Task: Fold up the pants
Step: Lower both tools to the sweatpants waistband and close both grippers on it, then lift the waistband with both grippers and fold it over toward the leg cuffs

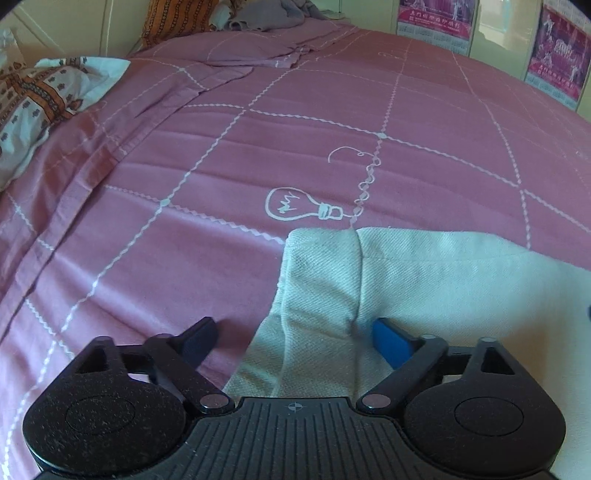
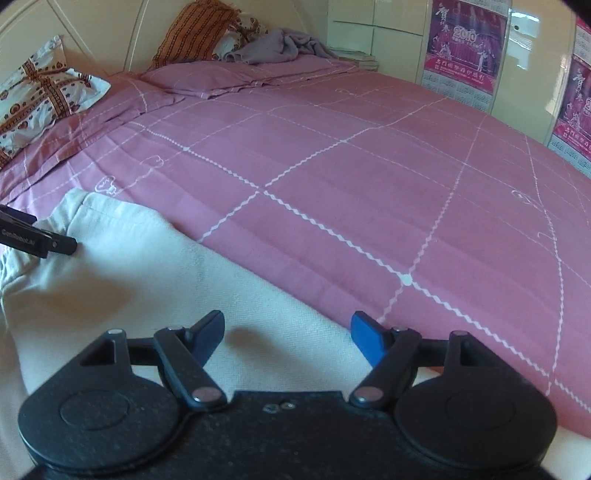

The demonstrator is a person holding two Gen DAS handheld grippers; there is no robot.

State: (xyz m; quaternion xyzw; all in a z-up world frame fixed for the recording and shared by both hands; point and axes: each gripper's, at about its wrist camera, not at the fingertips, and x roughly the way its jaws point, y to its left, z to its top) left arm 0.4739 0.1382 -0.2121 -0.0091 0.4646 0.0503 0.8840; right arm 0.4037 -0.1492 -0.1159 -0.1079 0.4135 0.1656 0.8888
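Note:
Cream woven pants (image 1: 424, 280) lie flat on a pink checked bedspread (image 1: 221, 155). In the left wrist view their near left corner runs between the fingers of my left gripper (image 1: 295, 339), which is open. Its blue pad (image 1: 389, 341) rests over the cloth, while the dark finger (image 1: 199, 338) is over the bedspread. In the right wrist view the pants (image 2: 147, 266) fill the lower left. My right gripper (image 2: 288, 338) stands open above their right edge, pressing on nothing. The left gripper's finger (image 2: 44, 240) shows at the left edge on the cloth.
Patterned pillows (image 2: 40, 99) and an orange cushion (image 2: 199, 33) lie at the head of the bed, with a crumpled grey blanket (image 2: 273, 48) beside them. Posters (image 2: 465, 44) hang on the pale cabinet doors along the far side. The bedspread (image 2: 369, 184) stretches wide beyond the pants.

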